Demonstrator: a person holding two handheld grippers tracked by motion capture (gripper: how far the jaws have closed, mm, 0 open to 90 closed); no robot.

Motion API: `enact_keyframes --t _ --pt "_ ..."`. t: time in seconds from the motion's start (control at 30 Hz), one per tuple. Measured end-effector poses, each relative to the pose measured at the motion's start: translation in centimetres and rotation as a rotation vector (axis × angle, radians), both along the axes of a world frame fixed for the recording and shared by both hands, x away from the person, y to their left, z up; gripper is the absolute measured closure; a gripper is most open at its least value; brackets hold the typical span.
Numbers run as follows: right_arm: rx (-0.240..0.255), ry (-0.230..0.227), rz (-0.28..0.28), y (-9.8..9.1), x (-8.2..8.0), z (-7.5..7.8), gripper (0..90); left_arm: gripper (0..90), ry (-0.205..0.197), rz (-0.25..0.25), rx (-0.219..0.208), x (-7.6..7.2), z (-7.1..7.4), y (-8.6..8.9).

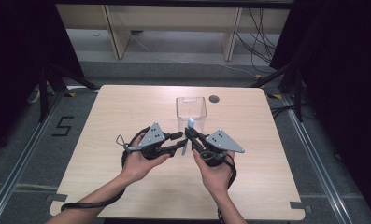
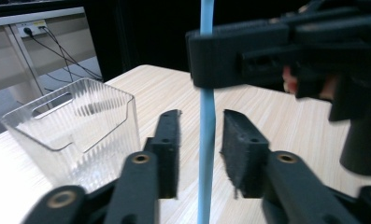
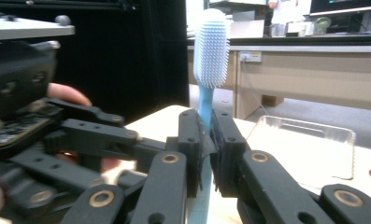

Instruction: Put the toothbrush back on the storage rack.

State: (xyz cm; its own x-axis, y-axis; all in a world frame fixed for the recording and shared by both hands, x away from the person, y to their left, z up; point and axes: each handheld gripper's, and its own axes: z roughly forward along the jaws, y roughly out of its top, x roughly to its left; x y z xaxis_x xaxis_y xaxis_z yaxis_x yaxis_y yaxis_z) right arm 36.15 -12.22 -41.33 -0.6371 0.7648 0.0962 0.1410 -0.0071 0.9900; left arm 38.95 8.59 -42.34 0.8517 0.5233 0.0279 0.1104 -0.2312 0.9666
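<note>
Toothbrush [image 3: 210, 56], light blue, stands almost upright above the middle of the table [image 1: 127, 112], bristled head at the top and handle end pointing down at the wood; its long axis runs close to vertical, the head tipped slightly toward the far edge. The right gripper [image 1: 190, 134] is clamped on the handle just under the head, pads squeezed tight against the plastic. The left gripper [image 1: 181, 141] sits lower on the same handle with its jaws parted, a gap on either side of the blue shaft and neither pad pressing on it, so it has let go.

Just behind the brush, toward the far edge, stands a clear ribbed plastic bin [image 1: 191, 108], open at the top and apparently empty.

With one pinch carrying the whole brush, high up near the head, I'd say the risk is that the long handle swings or twists in the pads, since nothing steadies the lower end. If the left gripper's jaws brush the shaft while drawing away, the brush could be knocked askew or slip out. A tilted brush might then catch the bin's rim.
</note>
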Motion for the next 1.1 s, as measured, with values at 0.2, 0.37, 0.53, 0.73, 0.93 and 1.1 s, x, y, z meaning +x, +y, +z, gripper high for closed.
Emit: enact_keyframes --t 0.2,0.37,0.53,0.73,0.93,1.1 --pt "-0.017 0.005 -0.017 -0.8 0.6 0.0 83.7 51.6 -0.02 0.019 0.056 -0.5 -0.1 1.4" --pt "-0.022 0.002 -0.032 -1.5 1.2 0.0 83.7 48.8 -0.026 0.042 0.075 -0.8 0.0 2.9" --pt "-0.013 0.004 -0.051 -2.1 1.6 0.2 83.7 48.5 -0.031 0.06 0.104 -1.2 -0.2 4.2" --pt "-0.009 -0.004 -0.064 -2.7 2.4 0.4 83.7 47.8 -0.026 0.09 0.113 -1.6 -0.8 5.9" --pt "-0.014 0.003 -0.083 -3.2 3.3 0.6 83.7 47.1 -0.025 0.132 0.124 -1.8 -1.6 7.8" --pt "-0.045 -0.031 -0.099 -3.5 4.2 0.9 83.7 45.1 -0.007 0.164 0.111 -1.9 -2.7 9.4"
